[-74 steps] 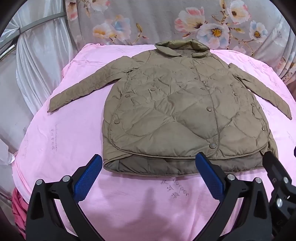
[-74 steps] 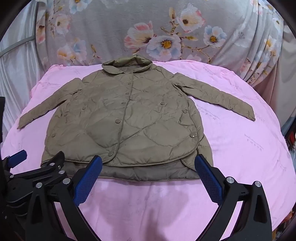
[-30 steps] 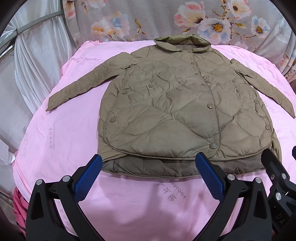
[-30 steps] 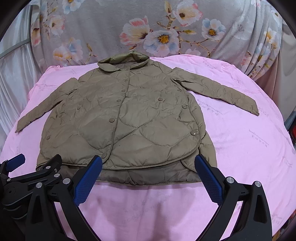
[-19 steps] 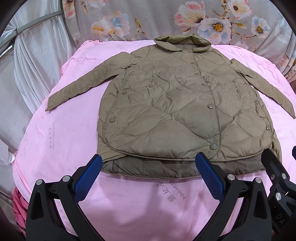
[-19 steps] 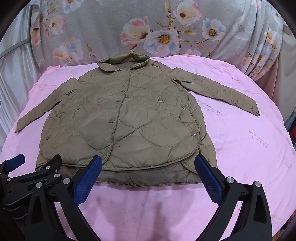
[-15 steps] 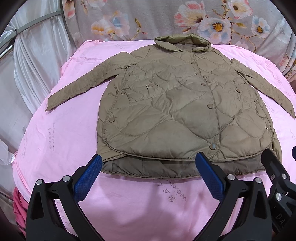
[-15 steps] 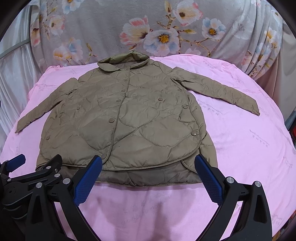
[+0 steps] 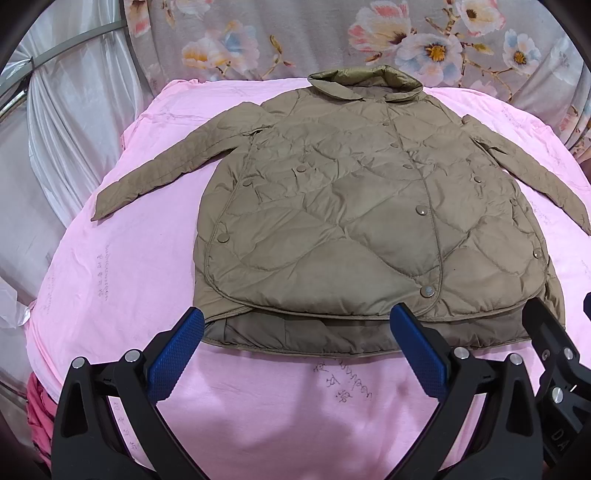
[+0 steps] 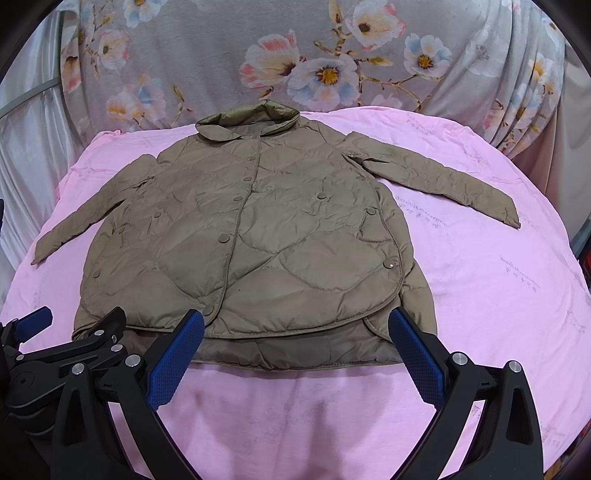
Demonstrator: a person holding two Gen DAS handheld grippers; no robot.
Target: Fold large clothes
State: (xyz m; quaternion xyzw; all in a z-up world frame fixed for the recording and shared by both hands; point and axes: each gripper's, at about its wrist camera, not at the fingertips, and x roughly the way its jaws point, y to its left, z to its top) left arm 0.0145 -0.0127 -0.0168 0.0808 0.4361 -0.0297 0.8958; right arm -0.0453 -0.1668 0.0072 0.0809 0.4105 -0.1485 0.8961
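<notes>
An olive-brown quilted jacket (image 9: 351, 221) (image 10: 251, 243) lies flat and buttoned on a pink sheet (image 9: 110, 266) (image 10: 498, 295), collar at the far side, both sleeves spread outward. My left gripper (image 9: 295, 325) hovers open just before the jacket's hem, blue pads wide apart with nothing between them. My right gripper (image 10: 295, 328) is open too, over the hem's right half. In the right wrist view the left gripper's black frame (image 10: 66, 347) shows at the lower left. The right gripper's frame (image 9: 554, 350) shows at the lower right of the left wrist view.
A grey floral cloth (image 9: 369, 33) (image 10: 295, 55) hangs behind the far edge of the sheet. White curtains (image 9: 55, 110) hang at the left. A red-pink bundle (image 9: 38, 417) sits low at the left edge.
Both grippers have edged forward toward the jacket's hem since 2.5 s ago; over the last half second almost nothing moved. Both stay open.
</notes>
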